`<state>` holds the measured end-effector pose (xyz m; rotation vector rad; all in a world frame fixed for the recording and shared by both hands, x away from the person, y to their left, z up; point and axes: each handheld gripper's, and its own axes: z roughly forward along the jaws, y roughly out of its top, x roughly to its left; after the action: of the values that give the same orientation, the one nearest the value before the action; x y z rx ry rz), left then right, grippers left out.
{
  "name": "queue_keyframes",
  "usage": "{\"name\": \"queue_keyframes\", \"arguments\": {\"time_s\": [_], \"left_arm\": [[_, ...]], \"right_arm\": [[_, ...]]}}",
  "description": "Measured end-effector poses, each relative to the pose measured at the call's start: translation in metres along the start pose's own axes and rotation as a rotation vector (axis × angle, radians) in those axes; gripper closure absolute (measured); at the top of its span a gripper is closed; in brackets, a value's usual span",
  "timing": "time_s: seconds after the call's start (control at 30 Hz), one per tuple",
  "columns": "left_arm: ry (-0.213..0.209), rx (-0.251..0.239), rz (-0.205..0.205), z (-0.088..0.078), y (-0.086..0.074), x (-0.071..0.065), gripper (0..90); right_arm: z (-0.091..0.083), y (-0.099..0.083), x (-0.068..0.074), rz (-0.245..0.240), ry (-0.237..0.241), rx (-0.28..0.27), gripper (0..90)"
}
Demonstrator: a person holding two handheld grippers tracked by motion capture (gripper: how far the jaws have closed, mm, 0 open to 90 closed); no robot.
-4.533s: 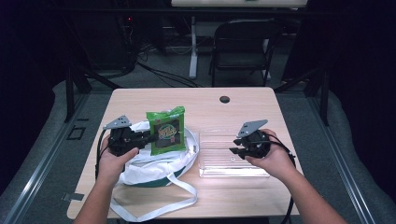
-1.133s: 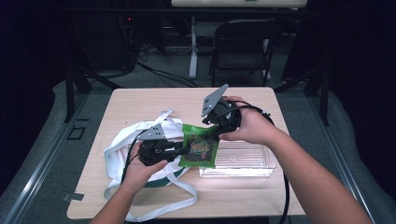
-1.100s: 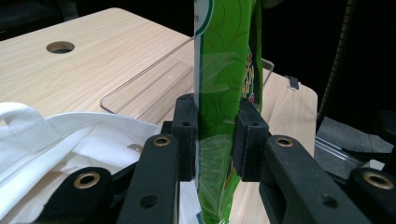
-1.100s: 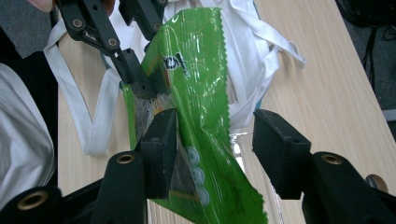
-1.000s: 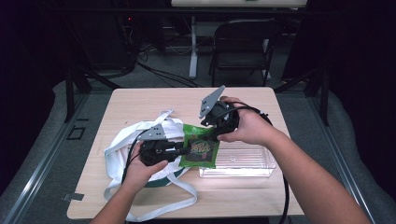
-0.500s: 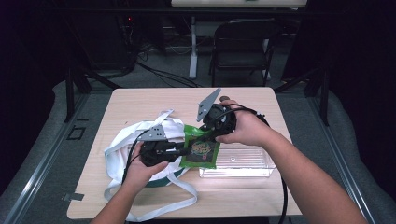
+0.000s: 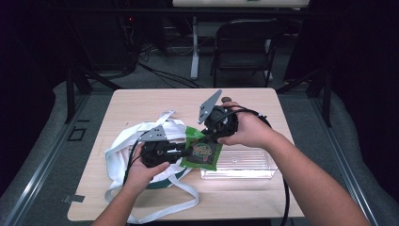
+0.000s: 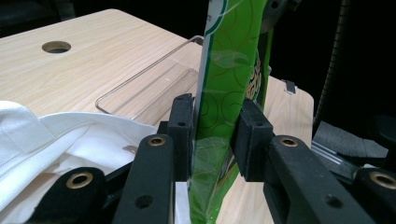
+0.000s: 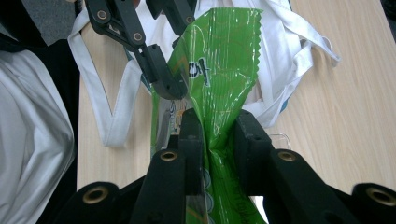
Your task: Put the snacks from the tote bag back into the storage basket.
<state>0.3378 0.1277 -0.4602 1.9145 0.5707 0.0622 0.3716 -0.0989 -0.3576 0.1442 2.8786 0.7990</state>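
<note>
Since the earliest frame, we note the green snack packet (image 7: 203, 149) carried from above the white cloth bag (image 7: 136, 141) to the near left corner of the clear plastic tray (image 7: 244, 165), with both hands brought together over it.

Item one: right gripper (image 7: 210, 137), jaws just been closing, now clenched on the packet's upper edge; in the right gripper view (image 9: 215, 135) the green foil is crumpled between its pads.

Item two: left gripper (image 7: 187, 151), jaws just eased slightly apart; in the left gripper view (image 8: 211, 133) we see the packet (image 8: 226, 84) standing on edge between its pads, one pad against the foil, a sliver of gap at the other. We list it as released, packet between the jaws.

Item three: cloth bag, lying on the left half of the wooden surface (image 7: 141, 101), straps spread toward the near edge.

Item four: tray, resting on the surface, right of the bag.
</note>
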Motion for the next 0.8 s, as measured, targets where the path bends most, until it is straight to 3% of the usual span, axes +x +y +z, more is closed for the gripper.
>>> {"name": "queue_keyframes", "arguments": {"time_s": [0.4, 0.8], "left_arm": [[0.016, -0.013, -0.015, 0.0, -0.001, 0.002, 63.8], [0.033, -0.031, -0.038, -0.005, -0.001, 0.007, 57.3]], "right_arm": [[-0.003, 0.001, 0.0, 0.005, 0.003, -0.014, 76.1], [-0.013, -0.002, -0.004, -0.008, -0.04, 0.011, 76.0]]}}
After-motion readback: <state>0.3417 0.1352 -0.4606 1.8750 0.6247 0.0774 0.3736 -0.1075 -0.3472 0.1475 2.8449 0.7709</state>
